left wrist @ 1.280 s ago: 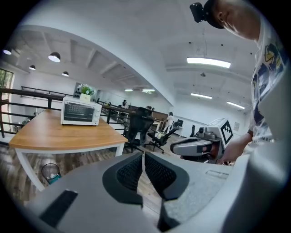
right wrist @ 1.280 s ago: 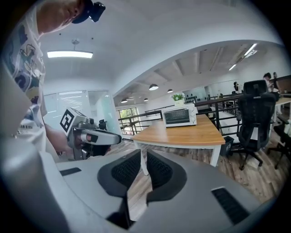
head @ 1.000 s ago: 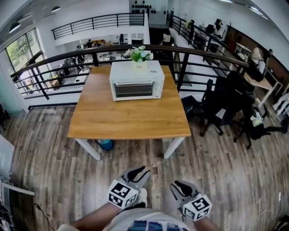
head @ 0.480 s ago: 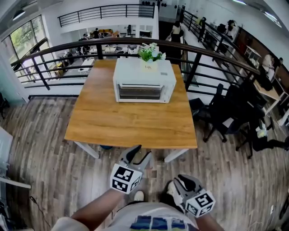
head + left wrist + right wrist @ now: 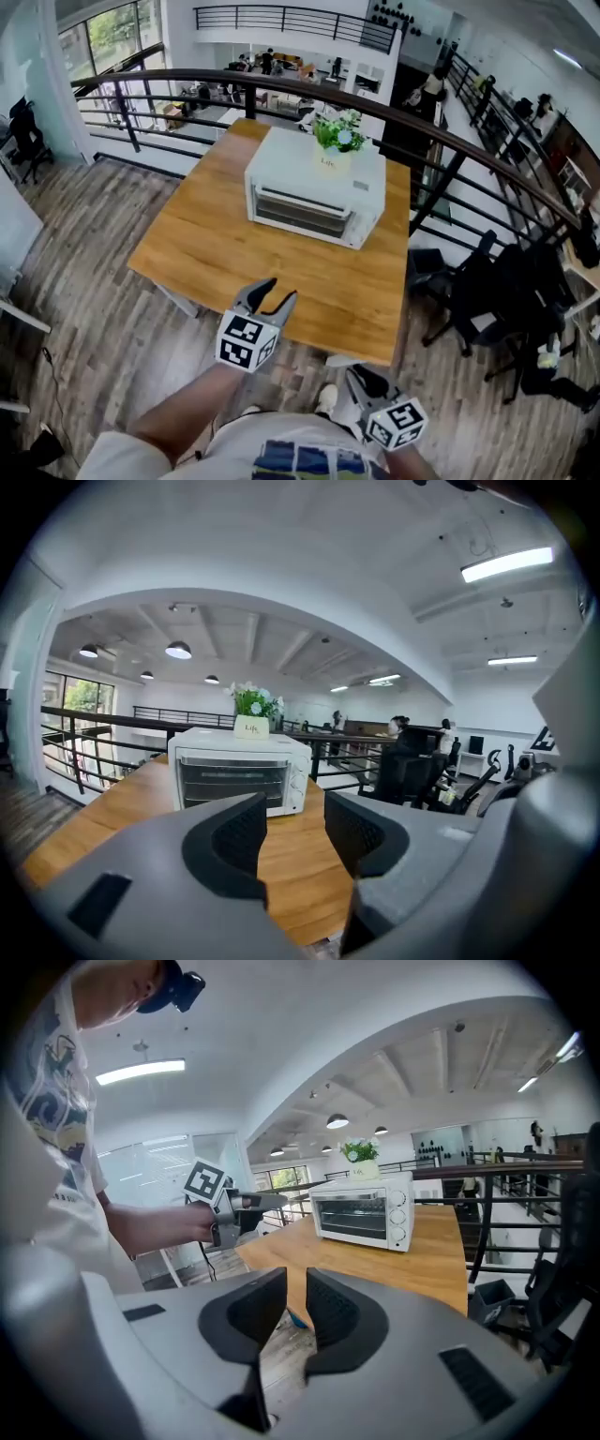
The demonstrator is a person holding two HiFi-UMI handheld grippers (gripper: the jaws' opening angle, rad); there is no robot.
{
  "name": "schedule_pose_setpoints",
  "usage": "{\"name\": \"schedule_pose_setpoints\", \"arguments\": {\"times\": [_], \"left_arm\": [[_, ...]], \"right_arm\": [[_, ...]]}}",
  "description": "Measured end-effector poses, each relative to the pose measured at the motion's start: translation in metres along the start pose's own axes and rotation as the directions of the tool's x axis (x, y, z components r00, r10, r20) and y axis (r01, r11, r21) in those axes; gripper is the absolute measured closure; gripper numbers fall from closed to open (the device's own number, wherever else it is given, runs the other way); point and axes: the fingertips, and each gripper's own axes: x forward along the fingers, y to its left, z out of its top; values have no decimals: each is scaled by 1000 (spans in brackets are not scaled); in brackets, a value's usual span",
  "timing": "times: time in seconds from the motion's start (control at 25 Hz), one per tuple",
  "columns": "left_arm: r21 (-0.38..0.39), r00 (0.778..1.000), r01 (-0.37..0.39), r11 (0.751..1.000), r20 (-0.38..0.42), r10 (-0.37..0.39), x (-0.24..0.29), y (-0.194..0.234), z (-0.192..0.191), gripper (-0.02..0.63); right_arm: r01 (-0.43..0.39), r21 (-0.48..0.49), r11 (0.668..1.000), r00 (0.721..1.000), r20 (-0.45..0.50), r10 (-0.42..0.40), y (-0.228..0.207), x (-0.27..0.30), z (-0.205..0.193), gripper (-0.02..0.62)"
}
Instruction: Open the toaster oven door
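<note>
The white toaster oven (image 5: 314,202) stands at the far middle of the wooden table (image 5: 225,253), its glass door shut, with a small potted plant (image 5: 337,141) on top. My left gripper (image 5: 272,292) hovers over the table's near edge, well short of the oven; its jaws are opening and nothing is between them. In the left gripper view the oven (image 5: 239,771) sits straight ahead beyond the left gripper (image 5: 295,829). My right gripper (image 5: 361,377) hangs low by my body, off the table, its jaws nearly together and empty. The right gripper view shows the oven (image 5: 366,1208) and the left gripper (image 5: 246,1206).
A black railing (image 5: 441,131) curves behind the table. Black office chairs (image 5: 497,291) stand to the right on the wood-plank floor (image 5: 94,281). People sit at desks far beyond the railing.
I have stepped closer to the table, now seen at an angle. The left gripper rose forward to the table's near edge and its jaws spread. The right gripper stayed low.
</note>
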Motion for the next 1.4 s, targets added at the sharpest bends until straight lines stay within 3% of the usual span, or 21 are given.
{"name": "schedule_pose_setpoints", "arguments": {"times": [0.2, 0.52, 0.76, 1.0, 1.4], "left_arm": [[-19, 993, -121, 993, -10, 120, 63, 11, 26, 426], [-1, 960, -280, 960, -26, 280, 138, 42, 56, 425], [22, 937, -340, 940, -72, 341, 180, 83, 72, 425], [-1, 923, -366, 930, -128, 363, 216, 125, 70, 425], [11, 918, -347, 938, -202, 342, 245, 155, 60, 425]], "right_arm": [[-83, -26, 996, 997, 0, 83, -73, -1, 24, 535], [-125, -10, 992, 992, -19, 125, -169, -13, 29, 552], [-99, 1, 995, 995, -6, 99, -194, -17, 40, 555], [-39, 23, 999, 999, 12, 38, -210, -19, 42, 558], [49, 60, 997, 998, 32, -51, -208, -26, 48, 560]]}}
